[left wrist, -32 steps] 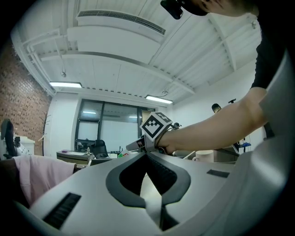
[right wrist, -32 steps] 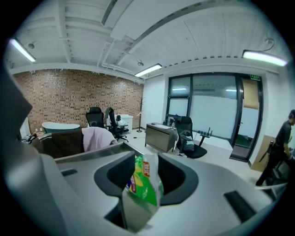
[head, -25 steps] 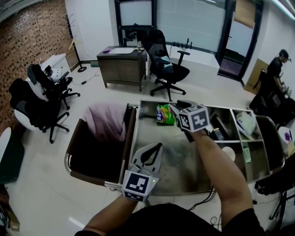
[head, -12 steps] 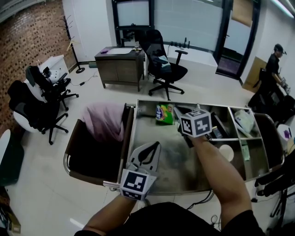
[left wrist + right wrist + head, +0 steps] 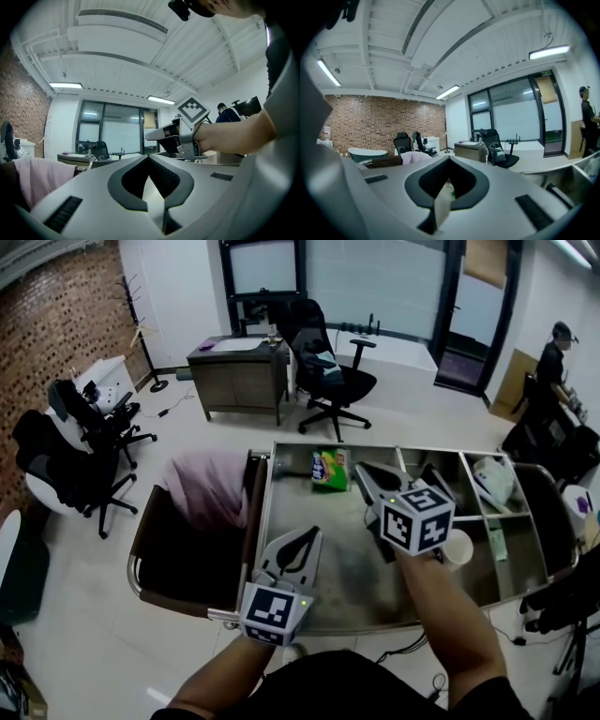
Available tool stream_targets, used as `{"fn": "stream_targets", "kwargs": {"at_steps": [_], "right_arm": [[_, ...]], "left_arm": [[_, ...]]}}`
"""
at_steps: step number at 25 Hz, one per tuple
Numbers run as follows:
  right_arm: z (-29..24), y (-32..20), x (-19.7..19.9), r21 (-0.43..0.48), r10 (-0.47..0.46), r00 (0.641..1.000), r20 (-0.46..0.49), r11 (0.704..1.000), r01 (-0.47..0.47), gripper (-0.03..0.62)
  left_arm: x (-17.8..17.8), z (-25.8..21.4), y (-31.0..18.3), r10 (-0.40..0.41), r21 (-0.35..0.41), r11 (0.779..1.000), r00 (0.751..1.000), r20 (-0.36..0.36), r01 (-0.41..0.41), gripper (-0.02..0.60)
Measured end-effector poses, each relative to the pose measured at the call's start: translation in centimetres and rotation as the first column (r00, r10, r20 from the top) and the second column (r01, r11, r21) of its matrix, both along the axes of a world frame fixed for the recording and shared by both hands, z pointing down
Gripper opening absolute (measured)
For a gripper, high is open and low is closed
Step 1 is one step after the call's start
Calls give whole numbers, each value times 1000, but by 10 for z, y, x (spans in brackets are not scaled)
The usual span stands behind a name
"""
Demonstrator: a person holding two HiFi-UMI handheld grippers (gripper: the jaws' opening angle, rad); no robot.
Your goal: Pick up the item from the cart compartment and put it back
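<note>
One steel cart (image 5: pixel 337 568) fills the scene beneath both tools, its broad main compartment running out ahead of the jaws and a block of small compartments (image 5: pixel 511 554) off to the right of them; a brown bin (image 5: pixel 187 559) with a pink cloth (image 5: pixel 206 486) hangs well to the left of the left gripper (image 5: pixel 307 535). That tool sits over the near-left rim with its jaws pressed together and nothing in them. The right gripper (image 5: pixel 361 468) reaches toward the far end of the main compartment, and its jaws too are closed tip to tip; its own view shows only a sliver of green through the gap behind the tips, so it seems to have nipped air, or at most a thin edge. The green snack packet (image 5: pixel 328 471) lies flat on the cart floor just left of and slightly beyond those tips, near the far wall, not yet lifted. A white cup (image 5: pixel 457 547) stands behind and to the right of the right jaws. The likely trouble is a missed pick: raising the tool as it stands would probably leave the packet behind, and pushing forward with the jaws closed would shove it against the far wall; a slick, puffy wrapper pinched at its edge could also slide free
</note>
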State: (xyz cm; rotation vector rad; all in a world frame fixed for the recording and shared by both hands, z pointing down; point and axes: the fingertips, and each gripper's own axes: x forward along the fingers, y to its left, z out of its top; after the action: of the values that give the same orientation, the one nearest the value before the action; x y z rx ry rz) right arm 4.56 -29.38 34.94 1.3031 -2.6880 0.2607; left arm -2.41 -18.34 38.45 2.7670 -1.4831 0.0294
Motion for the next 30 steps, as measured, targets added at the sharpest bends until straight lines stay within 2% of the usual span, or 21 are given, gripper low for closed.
{"fn": "stream_targets", "kwargs": {"at_steps": [6,15,23,30], "right_arm": [[-18,48,12,68,-18,995,99,998,11,12],[-8,95,30,92,9,983,185,995,-26,12],[23,102,30,91,21,984,177,995,-38,12],[32,107,27,123,22,991,130,992,-38,12]], "left_arm": [[0,1,0,4,-3,1000,1000,0,-4,0],[0,0,1,0,-8,1000,1000,-2,0,0],[1,2,0,-5,-21,1000,1000,2,5,0],[1,3,-1,-10,-20,1000,1000,11,10,0]]}}
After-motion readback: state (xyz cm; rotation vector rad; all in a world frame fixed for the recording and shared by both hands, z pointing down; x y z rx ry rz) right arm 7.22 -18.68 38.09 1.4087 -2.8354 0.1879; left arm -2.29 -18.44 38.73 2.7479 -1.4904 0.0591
